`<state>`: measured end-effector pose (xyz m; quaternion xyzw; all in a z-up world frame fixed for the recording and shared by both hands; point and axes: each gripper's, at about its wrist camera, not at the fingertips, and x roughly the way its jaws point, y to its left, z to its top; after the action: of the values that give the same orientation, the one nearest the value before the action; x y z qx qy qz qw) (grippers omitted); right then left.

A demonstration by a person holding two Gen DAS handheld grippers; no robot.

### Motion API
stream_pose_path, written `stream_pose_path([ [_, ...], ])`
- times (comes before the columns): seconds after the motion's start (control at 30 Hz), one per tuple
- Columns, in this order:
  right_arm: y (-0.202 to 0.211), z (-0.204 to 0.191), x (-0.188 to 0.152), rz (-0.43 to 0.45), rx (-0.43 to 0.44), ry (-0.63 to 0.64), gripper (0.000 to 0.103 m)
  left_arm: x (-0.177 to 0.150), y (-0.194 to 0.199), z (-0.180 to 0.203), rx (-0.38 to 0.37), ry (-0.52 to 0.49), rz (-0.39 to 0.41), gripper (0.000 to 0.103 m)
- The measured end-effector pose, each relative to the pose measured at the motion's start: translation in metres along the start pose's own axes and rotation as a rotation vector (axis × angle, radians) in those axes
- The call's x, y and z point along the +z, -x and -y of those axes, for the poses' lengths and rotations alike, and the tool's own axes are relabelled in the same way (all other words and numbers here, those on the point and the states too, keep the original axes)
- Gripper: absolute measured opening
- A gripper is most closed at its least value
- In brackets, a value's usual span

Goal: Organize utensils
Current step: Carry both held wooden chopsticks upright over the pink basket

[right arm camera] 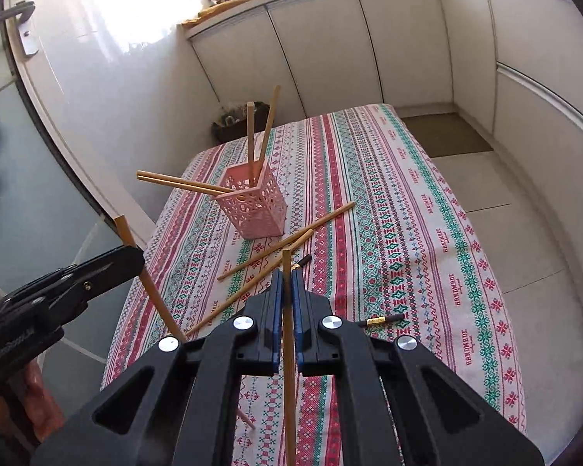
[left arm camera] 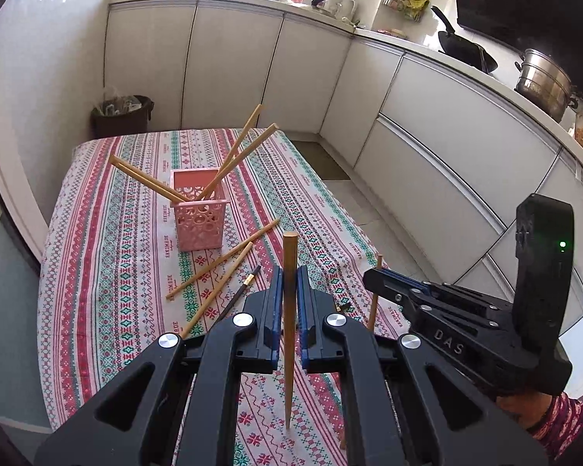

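Bamboo chopstick, pale tan, long and tapered (left arm camera: 290, 310), stands near upright, pinched between the blue pads of the left tool (left arm camera: 290, 295); thick end up, thin tip hanging above the striped red-green patterned cloth on the surface (left arm camera: 128, 264). Right tool (right arm camera: 287, 299) is likewise clamped tight on a second tan bamboo chopstick (right arm camera: 287, 334), also near upright. Both sticks look light, stiff and smooth, likely to pivot or slip in a narrow pinch, so a hold near the middle, as here, seems best. Pink perforated square plastic holder (left arm camera: 198, 221) stands further back on the cloth with four bamboo chopsticks (left arm camera: 229, 163) leaning out of it. Two loose bamboo chopsticks (left arm camera: 221, 264) lie just in front of it, a dark chopstick with a gold band (left arm camera: 241, 291) beside them. White cabinet fronts (left arm camera: 233, 70) behind.
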<state>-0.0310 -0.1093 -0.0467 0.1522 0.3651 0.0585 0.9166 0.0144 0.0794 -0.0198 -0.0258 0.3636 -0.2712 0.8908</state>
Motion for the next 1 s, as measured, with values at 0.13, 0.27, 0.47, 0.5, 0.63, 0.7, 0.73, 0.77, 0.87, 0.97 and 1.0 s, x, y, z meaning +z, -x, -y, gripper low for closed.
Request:
stream_pose_path([
  [0.13, 0.02, 0.005, -0.006, 0.013, 0.02, -0.029, 0.005, -0.003, 0.007, 0.006, 0.034, -0.021, 0.017, 0.006],
  [0.27, 0.04, 0.01, -0.01, 0.029, 0.025, -0.045, 0.005, -0.003, 0.017, 0.012, 0.063, -0.037, 0.041, 0.006],
  [0.47, 0.077, 0.007, -0.005, 0.08, 0.029, -0.033, 0.005, -0.005, 0.028, 0.018, 0.078, -0.029, 0.065, 0.006],
  [0.5, 0.083, 0.005, -0.003, 0.091, 0.031, -0.027, 0.005, -0.005, 0.029, 0.019, 0.079, -0.025, 0.068, 0.006],
  [0.63, 0.112, -0.005, 0.011, 0.153, 0.024, 0.014, 0.005, -0.001, 0.036, 0.025, 0.081, -0.026, 0.085, 0.006],
  [0.7, 0.122, -0.009, 0.019, 0.178, 0.023, 0.03, 0.005, 0.003, 0.039, 0.029, 0.085, -0.029, 0.093, 0.006],
  [0.73, 0.126, -0.011, 0.024, 0.185, 0.024, 0.035, 0.005, 0.005, 0.041, 0.03, 0.088, -0.03, 0.099, 0.006],
  [0.77, 0.129, -0.013, 0.029, 0.19, 0.025, 0.04, 0.005, 0.007, 0.043, 0.031, 0.089, -0.03, 0.105, 0.006],
  [0.87, 0.135, -0.016, 0.043, 0.204, 0.028, 0.049, 0.005, 0.018, 0.05, 0.031, 0.087, -0.028, 0.122, 0.006],
  [0.97, 0.138, -0.017, 0.055, 0.215, 0.035, 0.047, 0.005, 0.029, 0.057, 0.03, 0.078, -0.02, 0.14, 0.006],
  [1.0, 0.139, -0.016, 0.059, 0.218, 0.038, 0.045, 0.005, 0.033, 0.059, 0.028, 0.078, -0.016, 0.146, 0.006],
])
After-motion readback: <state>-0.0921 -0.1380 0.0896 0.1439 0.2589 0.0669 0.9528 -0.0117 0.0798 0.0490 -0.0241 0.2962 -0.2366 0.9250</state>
